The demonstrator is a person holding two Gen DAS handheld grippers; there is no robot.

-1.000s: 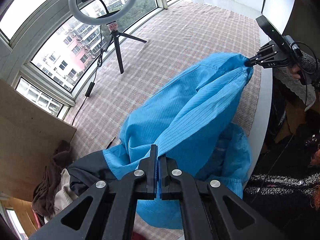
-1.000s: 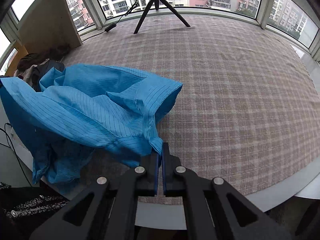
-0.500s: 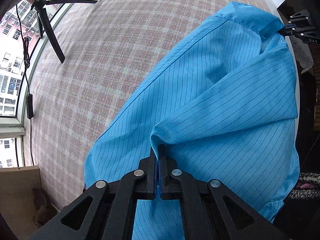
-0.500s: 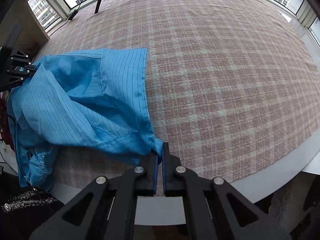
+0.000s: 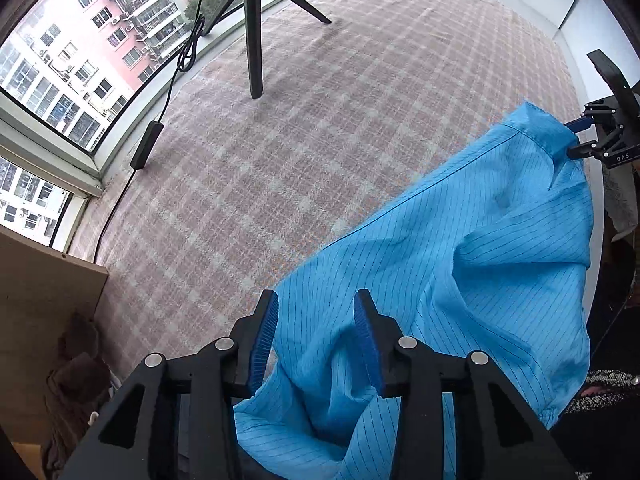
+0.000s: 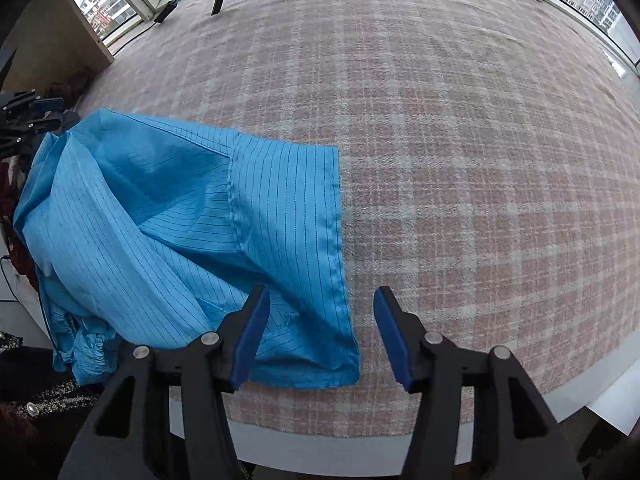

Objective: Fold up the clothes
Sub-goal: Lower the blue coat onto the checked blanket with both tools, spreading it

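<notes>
Lying slack between both opening claws, left claw point(image 5: 316, 338) and right claw point(image 6: 320, 338): blue garment point(image 6: 168, 216), ungripped.

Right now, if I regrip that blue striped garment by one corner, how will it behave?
The blue striped garment probably hangs limp: it lies in soft creases. It looks thin and light. Its smooth weave may slide over the plaid cloth; part already droops past the table edge.

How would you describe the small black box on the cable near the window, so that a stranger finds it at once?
Start at the large pink checked cloth covering the table, then go to its edge under the window. Left of the black tripod, a thin black cable runs down; the oblong black inline box interrupts it, the cable's only thick part.
</notes>
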